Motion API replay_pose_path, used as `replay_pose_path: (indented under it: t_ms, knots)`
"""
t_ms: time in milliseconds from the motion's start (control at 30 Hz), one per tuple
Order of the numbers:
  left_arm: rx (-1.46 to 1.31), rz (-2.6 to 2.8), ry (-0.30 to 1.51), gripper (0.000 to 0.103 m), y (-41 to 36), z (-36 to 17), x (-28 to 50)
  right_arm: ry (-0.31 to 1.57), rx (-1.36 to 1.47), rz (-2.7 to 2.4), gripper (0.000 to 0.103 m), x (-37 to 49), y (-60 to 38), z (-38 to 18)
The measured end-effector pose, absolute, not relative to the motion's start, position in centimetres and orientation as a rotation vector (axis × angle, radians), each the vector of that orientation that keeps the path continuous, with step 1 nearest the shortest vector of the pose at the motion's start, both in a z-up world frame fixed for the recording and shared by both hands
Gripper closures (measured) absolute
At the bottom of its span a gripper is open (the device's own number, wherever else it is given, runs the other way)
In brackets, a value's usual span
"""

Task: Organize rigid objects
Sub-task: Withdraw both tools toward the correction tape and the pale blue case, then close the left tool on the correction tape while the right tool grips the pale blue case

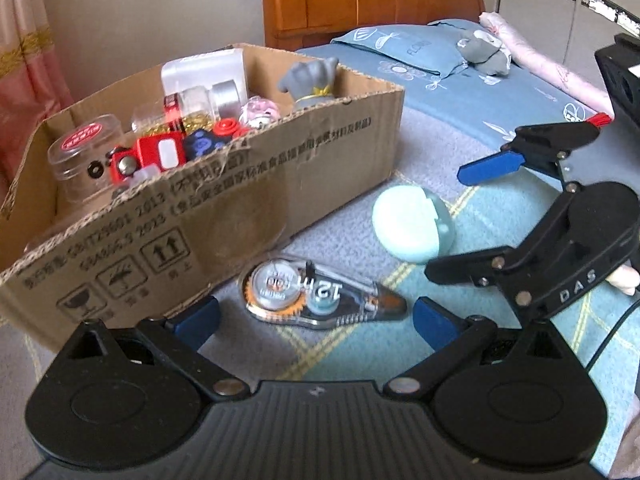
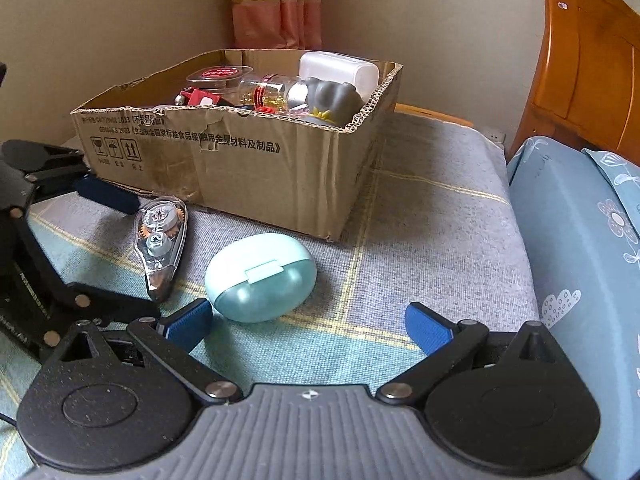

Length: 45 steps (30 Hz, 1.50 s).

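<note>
Our left gripper (image 1: 316, 316) gapes around the correction tape (image 1: 320, 294) at lower centre. Our right gripper (image 2: 308, 326) gapes, empty, beneath the mint case (image 2: 260, 278).

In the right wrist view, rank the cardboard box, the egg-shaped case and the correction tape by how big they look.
1. Cardboard box
2. Egg-shaped case
3. Correction tape

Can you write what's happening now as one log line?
left gripper: open, over tape | right gripper: open, near case | box: filled

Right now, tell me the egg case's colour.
Pale mint-teal, with a glossier lower half; the egg case shows best in the right wrist view.
</note>
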<state>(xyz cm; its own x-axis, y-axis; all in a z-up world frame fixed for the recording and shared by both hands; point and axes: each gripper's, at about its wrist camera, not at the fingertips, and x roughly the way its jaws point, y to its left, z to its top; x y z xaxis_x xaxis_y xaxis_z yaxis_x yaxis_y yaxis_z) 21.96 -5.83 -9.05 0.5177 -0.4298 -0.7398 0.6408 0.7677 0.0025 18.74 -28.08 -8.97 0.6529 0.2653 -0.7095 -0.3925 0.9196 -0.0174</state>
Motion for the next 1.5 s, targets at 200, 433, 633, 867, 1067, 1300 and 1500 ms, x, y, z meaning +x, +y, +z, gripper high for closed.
replay_pose_path:
  t_ms: [200, 433, 633, 867, 1067, 1300, 1500]
  knots:
    - [0.292, -0.688, 0.773, 0.014, -6.1, -8.8, 21.6, 0.766, -0.170, 0.371, 0.000, 18.5, -28.3, -9.0]
    - [0.273, -0.623, 0.790, 0.015, -5.7, -8.7, 20.9, 0.763, -0.168, 0.362, 0.000, 18.4, -28.3, -8.9]
    - [0.227, -0.519, 0.838, 0.015, -3.7, -8.4, 19.2, 0.761, -0.172, 0.369, 0.000, 18.1, -28.2, -9.1]
    - [0.259, -0.552, 0.830, 0.012, -3.0, -8.5, 19.0, 0.756, -0.225, 0.491, 0.000, 18.7, -26.7, -9.2]
    - [0.277, -0.607, 0.814, 0.010, -3.0, -8.6, 19.9, 0.767, -0.265, 0.576, 0.001, 19.9, -26.3, -9.1]
    - [0.302, -0.632, 0.819, 0.014, -3.2, -8.4, 19.7, 0.773, -0.304, 0.622, 0.025, 20.1, -25.7, -8.3]
    - [0.310, -0.628, 0.824, 0.014, -3.1, -8.0, 19.4, 0.778, -0.336, 0.603, 0.037, 19.8, -25.2, -7.8]
